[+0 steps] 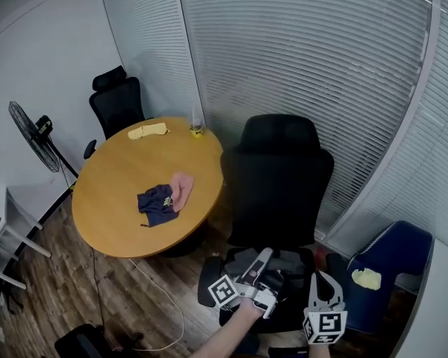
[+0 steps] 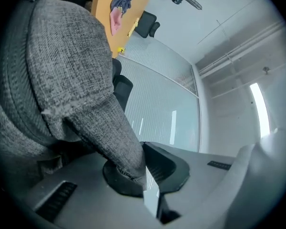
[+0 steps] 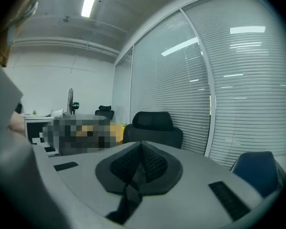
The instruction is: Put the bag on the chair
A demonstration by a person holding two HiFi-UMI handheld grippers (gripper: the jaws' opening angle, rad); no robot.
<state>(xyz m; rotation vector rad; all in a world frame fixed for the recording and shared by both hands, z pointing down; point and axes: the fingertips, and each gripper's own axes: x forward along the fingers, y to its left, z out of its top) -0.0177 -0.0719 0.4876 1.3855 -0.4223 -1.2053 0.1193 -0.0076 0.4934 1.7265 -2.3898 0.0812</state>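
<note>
Left gripper view: my left gripper [image 2: 144, 178] is clamped on a tapering strap [image 2: 118, 137] of the grey, coarse-woven bag [image 2: 62, 75]. Head view: the bag apparently rests on the black chair [image 1: 278, 177]. Right gripper view: my right gripper [image 3: 141, 162] has its ribbed pads together, nothing between.
</note>
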